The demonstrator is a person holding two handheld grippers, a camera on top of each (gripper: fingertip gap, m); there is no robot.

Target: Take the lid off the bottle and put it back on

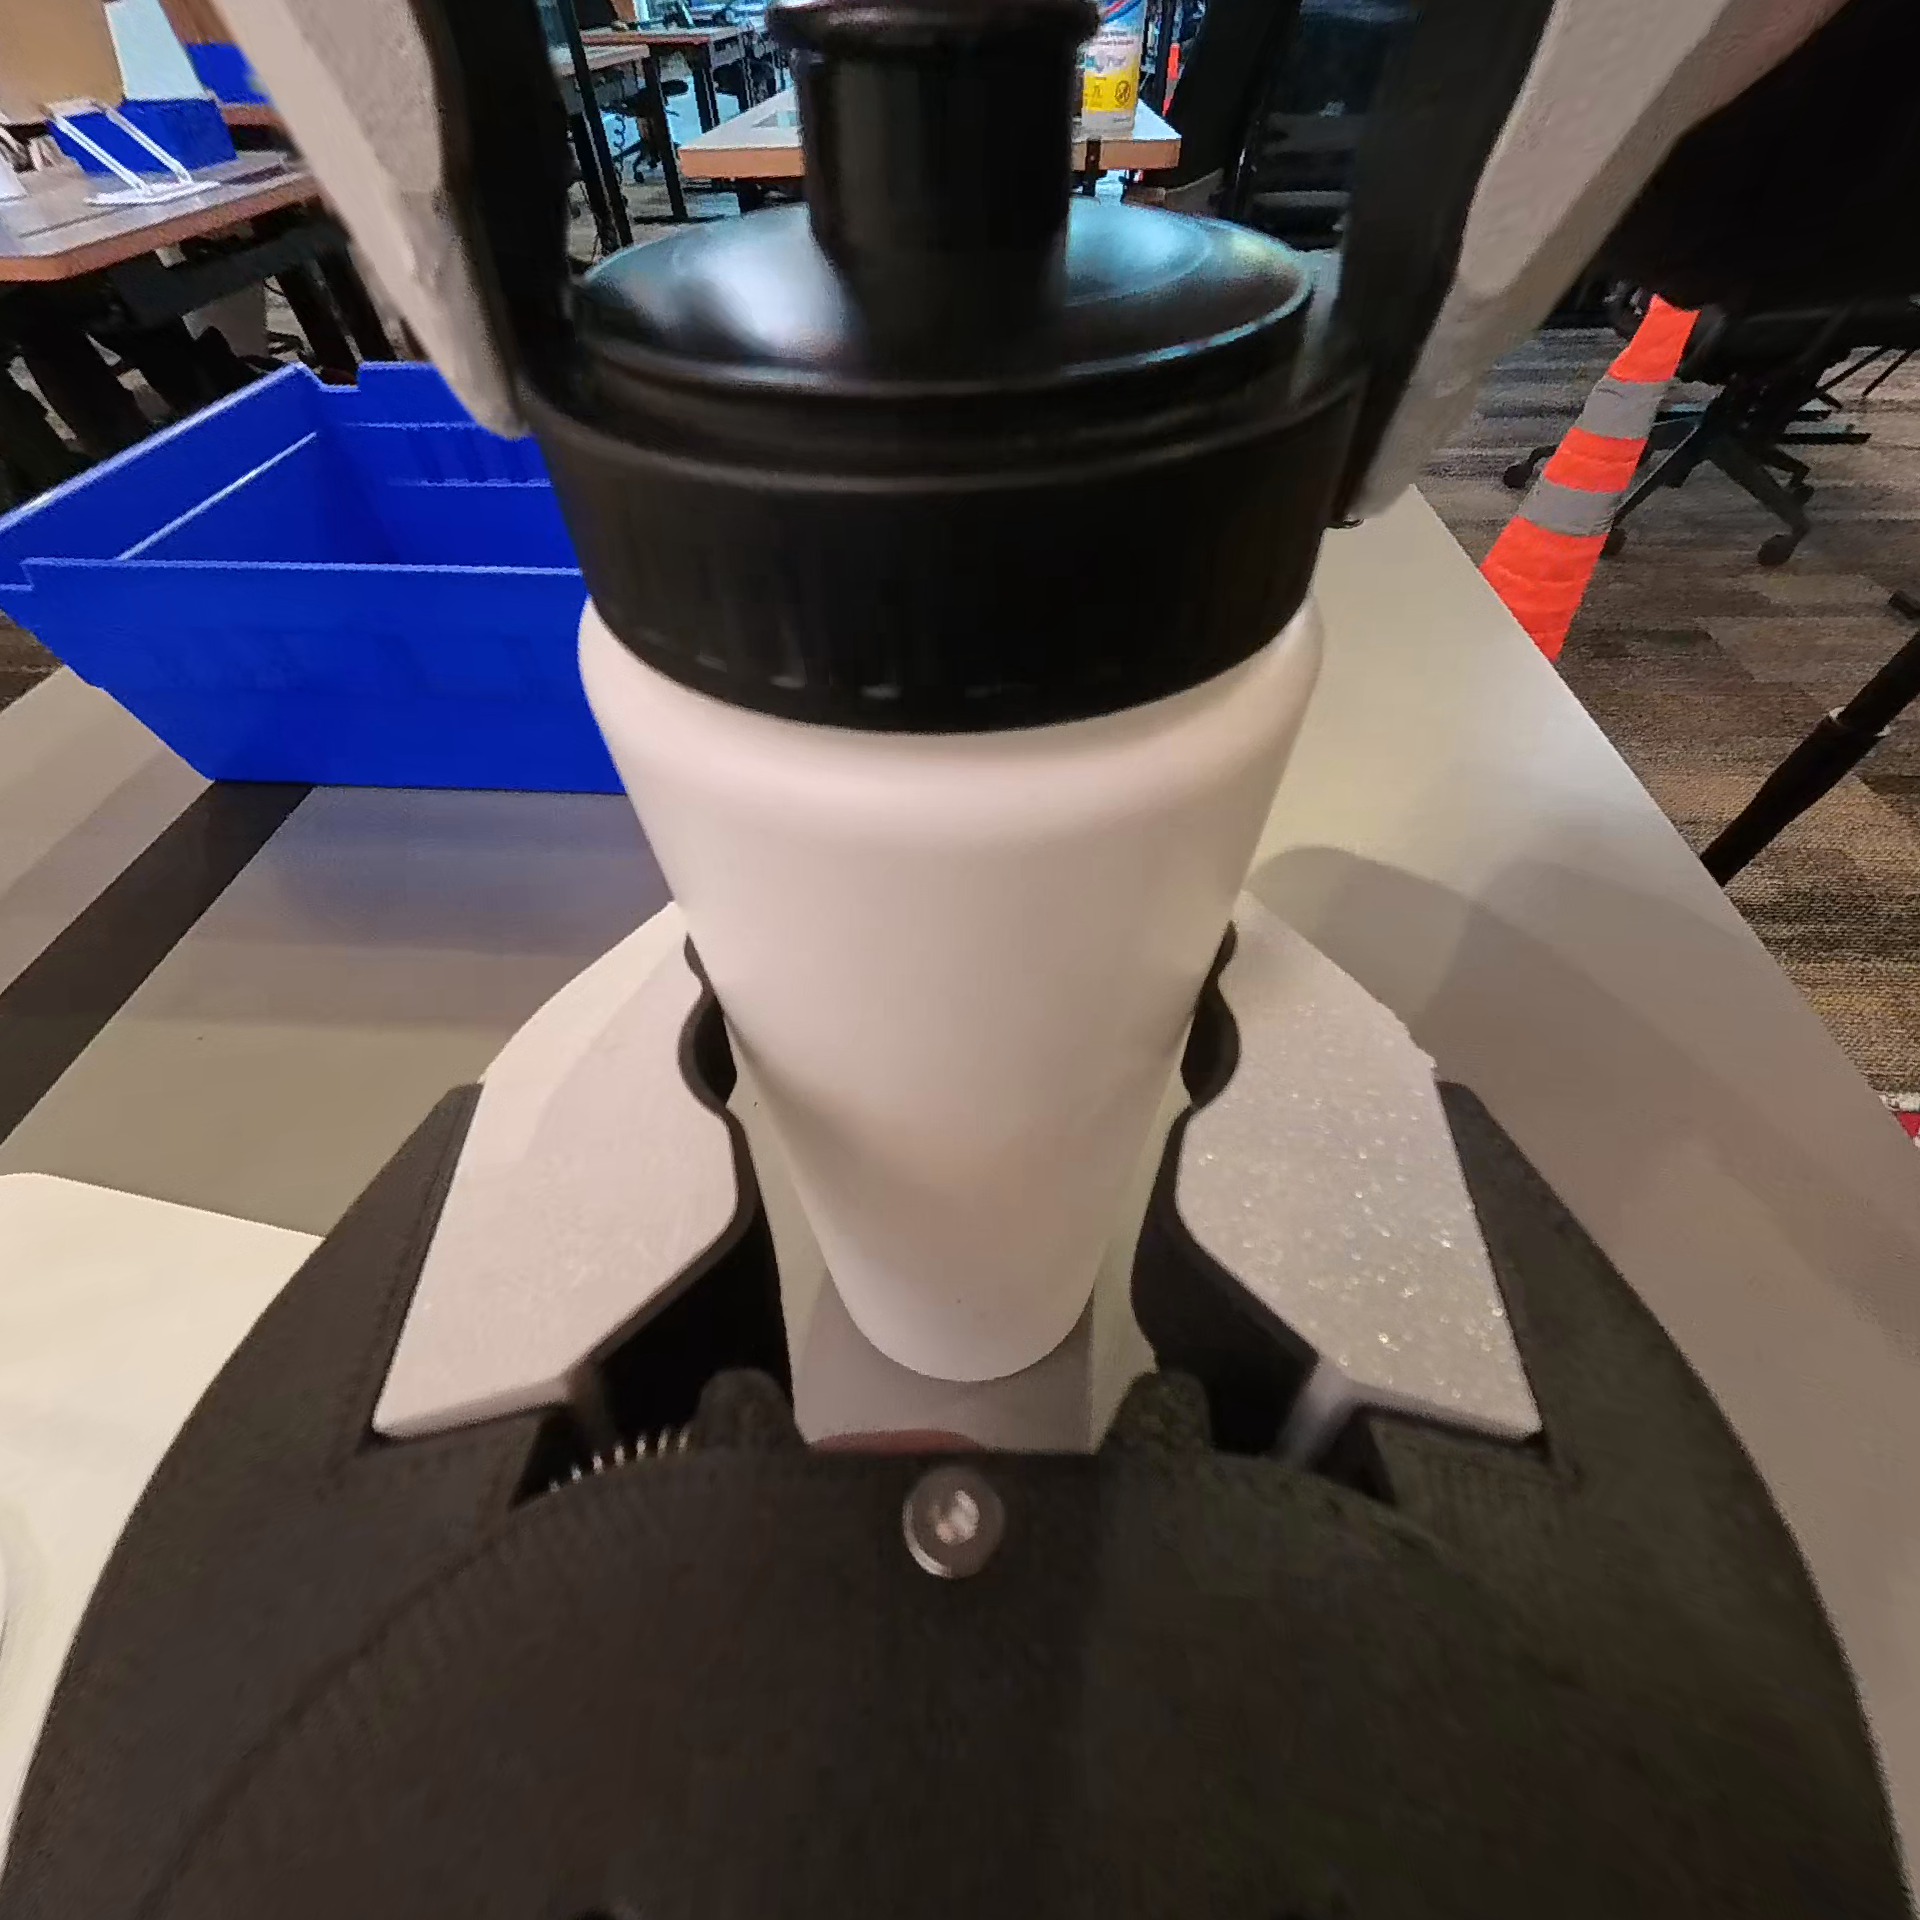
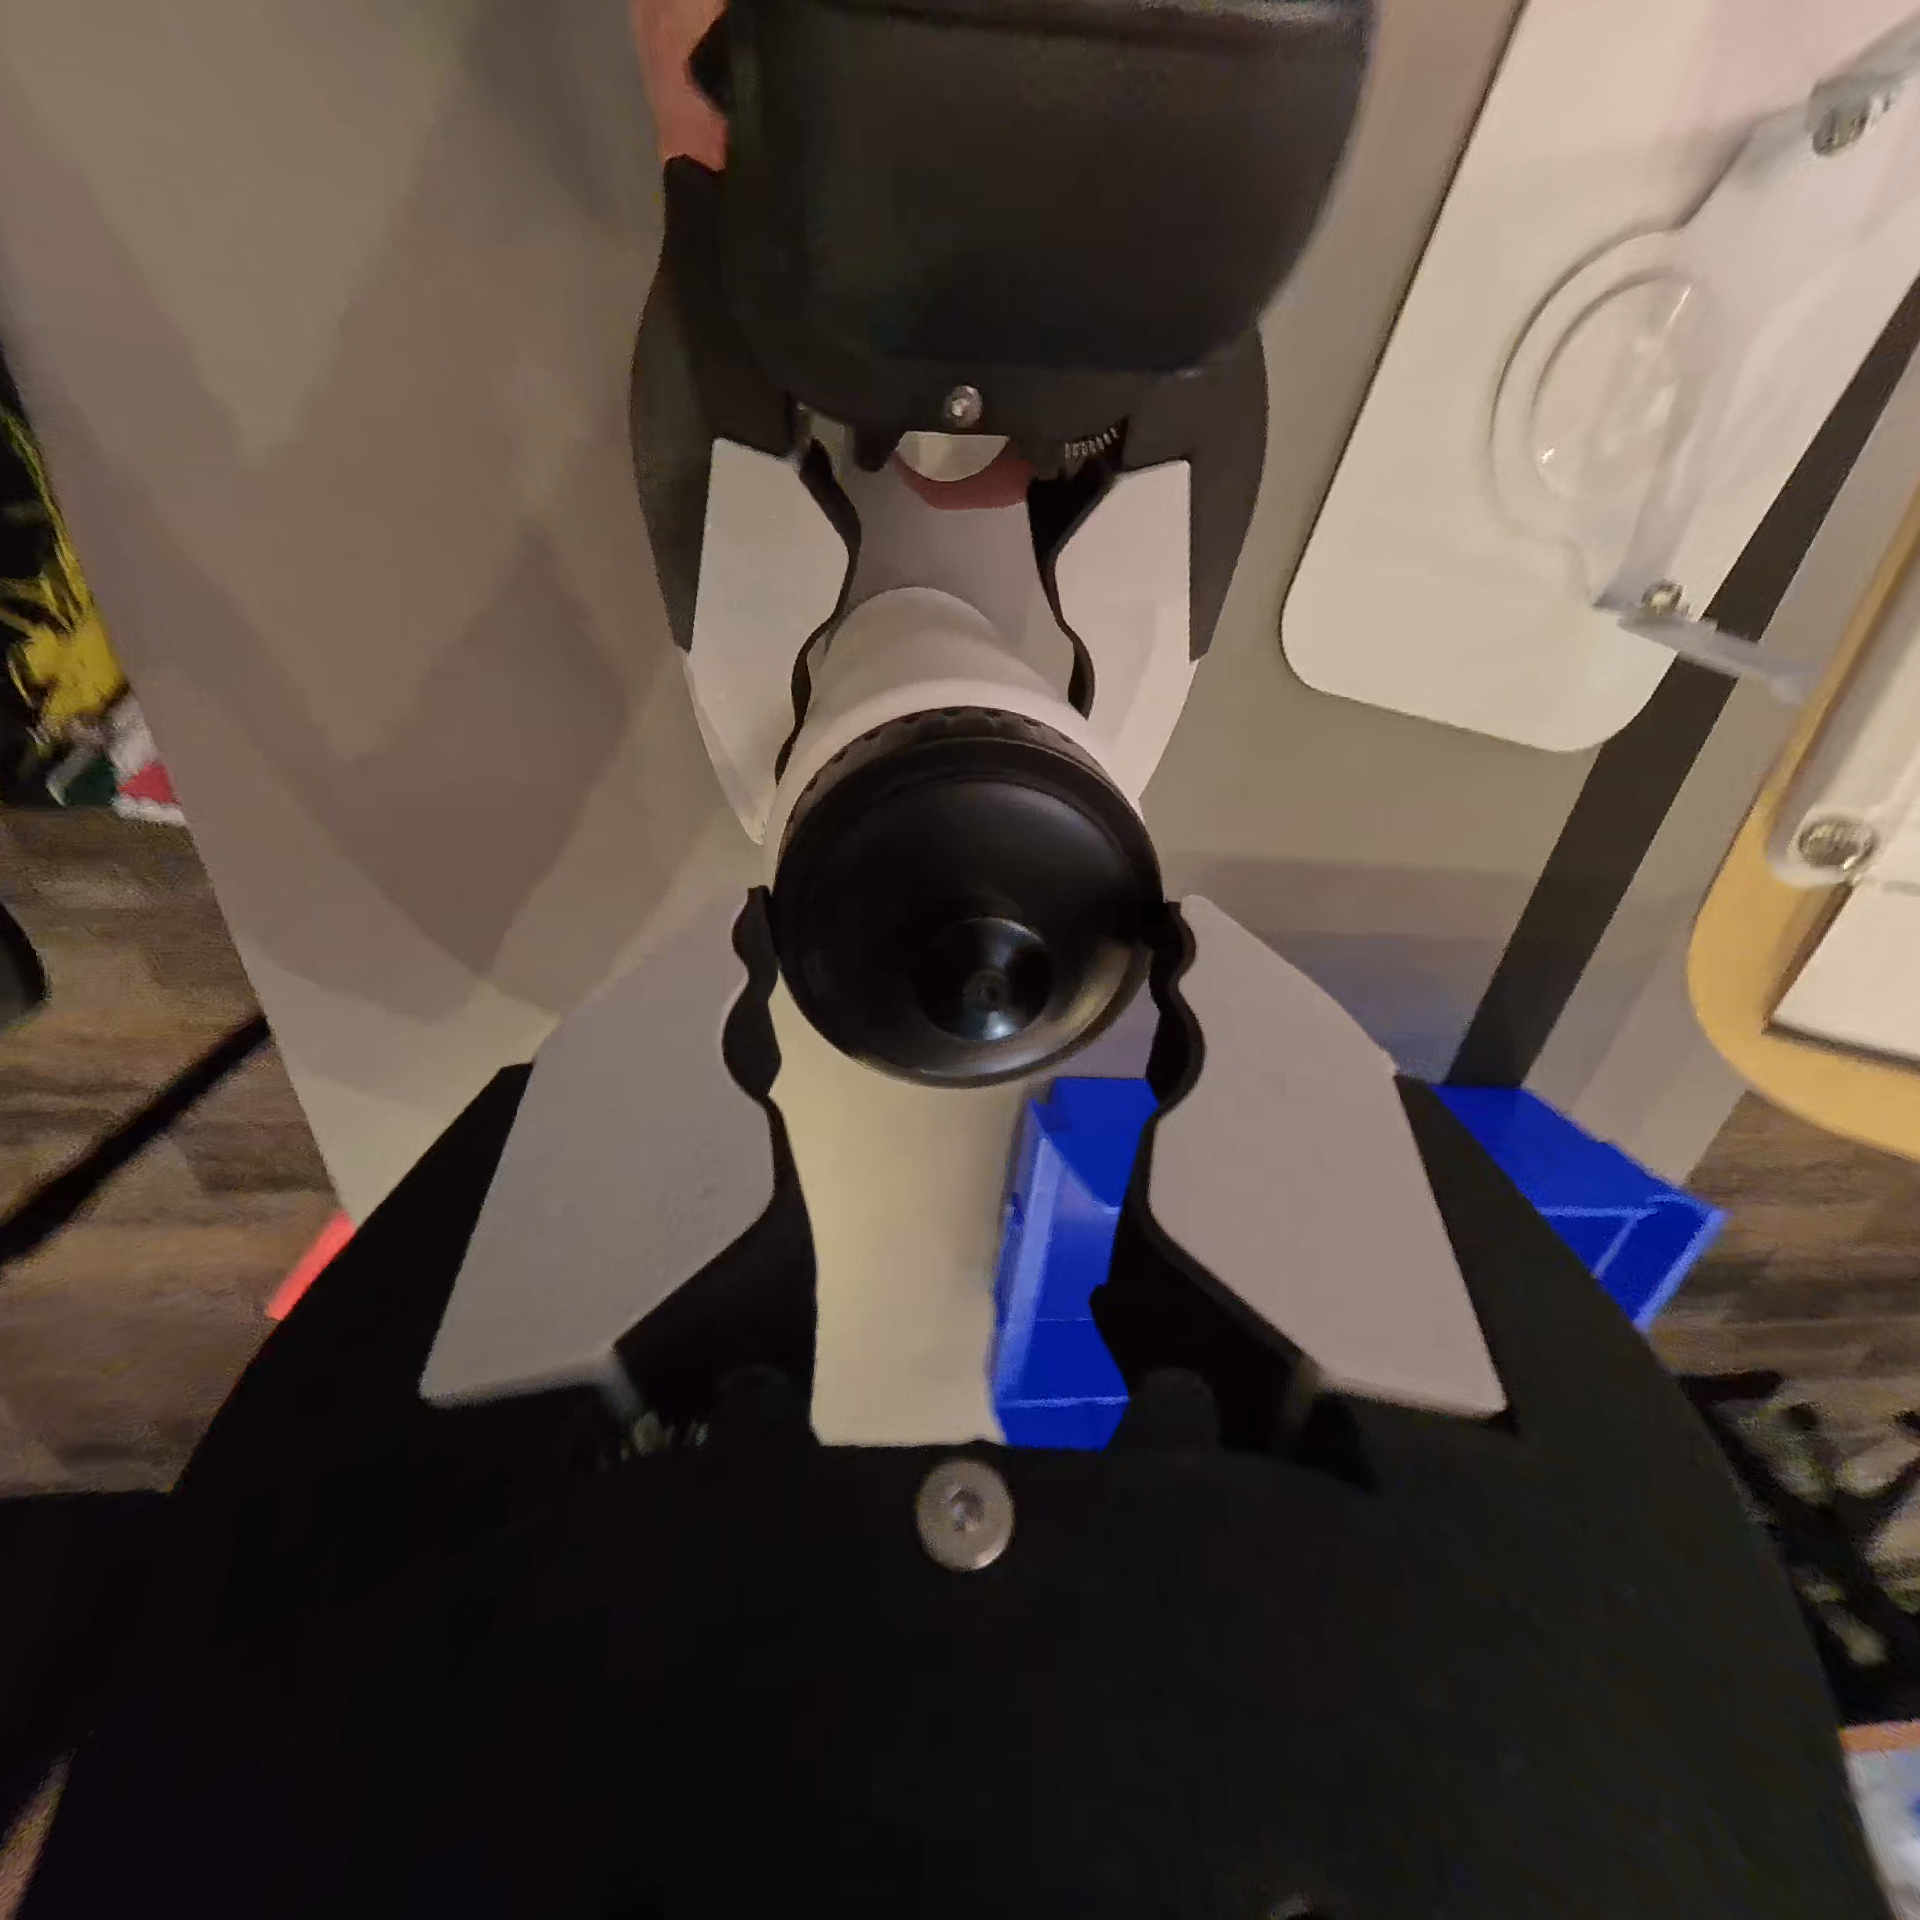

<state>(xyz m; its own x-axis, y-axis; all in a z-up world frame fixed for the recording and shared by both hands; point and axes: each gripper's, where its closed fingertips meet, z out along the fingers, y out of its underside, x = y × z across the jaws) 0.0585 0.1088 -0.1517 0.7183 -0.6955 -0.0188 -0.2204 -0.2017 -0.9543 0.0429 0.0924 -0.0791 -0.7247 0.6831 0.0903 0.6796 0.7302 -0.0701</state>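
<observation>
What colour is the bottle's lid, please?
Black lid, clearest in the left wrist view.

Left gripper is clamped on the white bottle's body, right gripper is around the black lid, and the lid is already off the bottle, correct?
Not quite: the lid is on the bottle, as the left wrist view shows. The left gripper does clamp the body, the right gripper brackets the lid.

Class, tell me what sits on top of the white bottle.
A black ribbed lid with a spout sits on the white bottle. The bottle's opening and contents are covered by the lid.
</observation>
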